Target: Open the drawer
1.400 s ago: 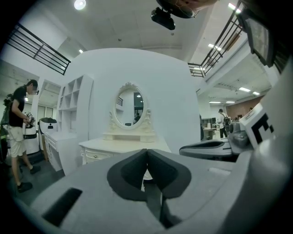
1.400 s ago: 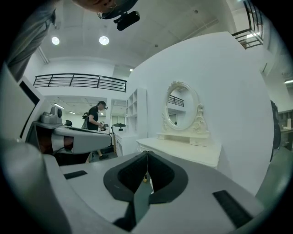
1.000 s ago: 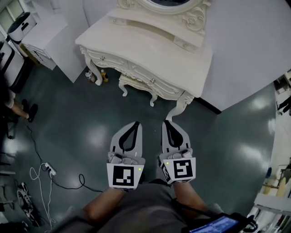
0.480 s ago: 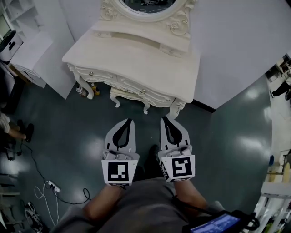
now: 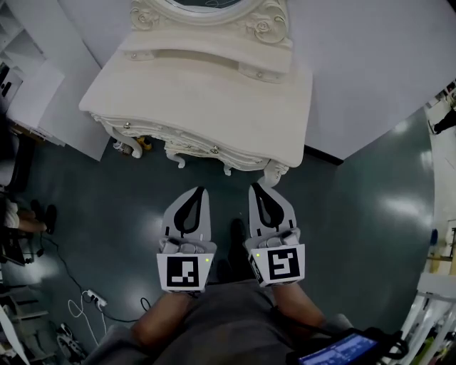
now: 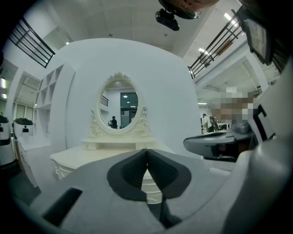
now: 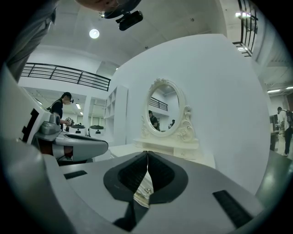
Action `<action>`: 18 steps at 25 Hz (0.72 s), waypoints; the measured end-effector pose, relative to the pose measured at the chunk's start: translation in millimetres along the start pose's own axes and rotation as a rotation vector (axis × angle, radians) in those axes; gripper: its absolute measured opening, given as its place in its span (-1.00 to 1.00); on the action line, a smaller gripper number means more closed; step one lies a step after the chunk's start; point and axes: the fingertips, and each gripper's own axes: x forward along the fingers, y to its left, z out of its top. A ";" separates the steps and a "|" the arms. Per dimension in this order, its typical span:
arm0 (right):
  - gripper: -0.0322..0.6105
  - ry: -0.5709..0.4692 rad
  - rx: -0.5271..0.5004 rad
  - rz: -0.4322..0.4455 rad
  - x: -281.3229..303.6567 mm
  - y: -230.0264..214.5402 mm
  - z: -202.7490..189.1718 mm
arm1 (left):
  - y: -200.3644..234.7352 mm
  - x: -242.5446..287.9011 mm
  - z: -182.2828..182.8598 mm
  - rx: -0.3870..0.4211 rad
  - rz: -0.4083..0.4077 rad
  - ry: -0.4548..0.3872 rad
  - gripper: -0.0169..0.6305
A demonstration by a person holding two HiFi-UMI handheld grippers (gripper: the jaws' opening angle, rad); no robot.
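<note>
A cream carved dressing table with an oval mirror stands against the white wall. Its drawer fronts run along the near edge, with small knobs on them. My left gripper and right gripper hover side by side over the dark floor, a short way in front of the table and pointing at it. Both are shut with nothing held. In the left gripper view the closed jaws of the left gripper sit below the mirror. In the right gripper view the right gripper shows a carved drawer front behind its gap.
A white shelf unit stands at the left. A person's legs and floor cables with a power strip lie at lower left. Small things sit under the table's left end. White furniture edges the right.
Both grippers, still shut, have moved closer to the dressing table together. The table now fills more of the upper view and its front edge lies nearer the fingertips.
</note>
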 end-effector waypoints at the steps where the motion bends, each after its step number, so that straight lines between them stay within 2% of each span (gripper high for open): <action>1: -0.86 -0.002 0.005 -0.002 7.8 -7.9 -0.5 | 0.5 11.6 -0.3 -0.001 -0.004 0.004 -0.90; 10: -0.86 -0.024 0.045 0.016 80.8 -70.0 8.2 | 11.8 104.3 26.5 0.061 0.005 -0.022 -0.90; 14: -0.86 -0.052 0.032 0.031 106.2 -82.5 25.7 | 22.1 128.0 42.7 0.035 0.028 -0.032 -0.90; 18: -0.86 -0.069 0.017 0.042 122.0 -88.6 35.1 | 34.4 143.5 58.8 0.016 0.047 -0.092 -0.90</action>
